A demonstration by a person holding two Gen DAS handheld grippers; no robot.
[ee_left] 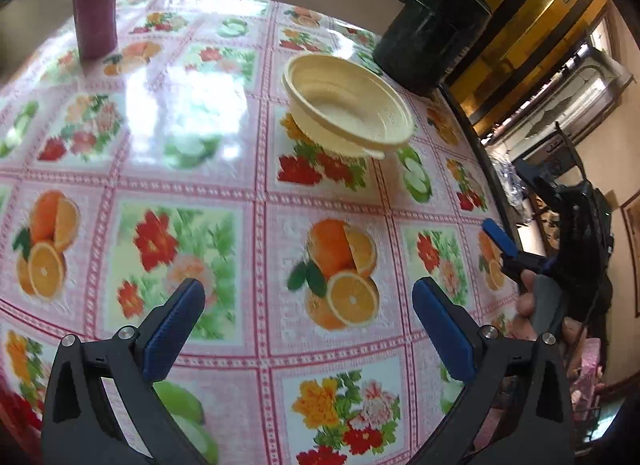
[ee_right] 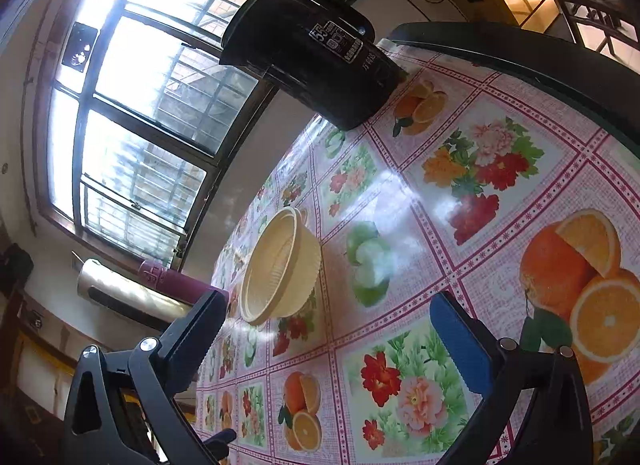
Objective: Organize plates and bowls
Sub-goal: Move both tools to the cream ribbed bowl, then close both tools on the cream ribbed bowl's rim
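A cream plastic bowl (ee_left: 347,106), seemingly a nested stack, stands on the fruit-and-flower tablecloth (ee_left: 240,193) toward the far right. It also shows in the right wrist view (ee_right: 280,265), ahead of the fingers. My left gripper (ee_left: 308,305) is open and empty, hovering over the cloth well short of the bowl. My right gripper (ee_right: 328,325) is open and empty, tilted, a short way from the bowl. The right gripper's blue fingertip (ee_left: 498,237) shows at the table's right edge in the left wrist view.
A black cylindrical appliance (ee_left: 432,25) stands just behind the bowl at the table's far right corner; it also shows in the right wrist view (ee_right: 312,53). A purple bottle (ee_left: 96,1) stands at the far left. The table edge (ee_left: 480,145) runs along the right.
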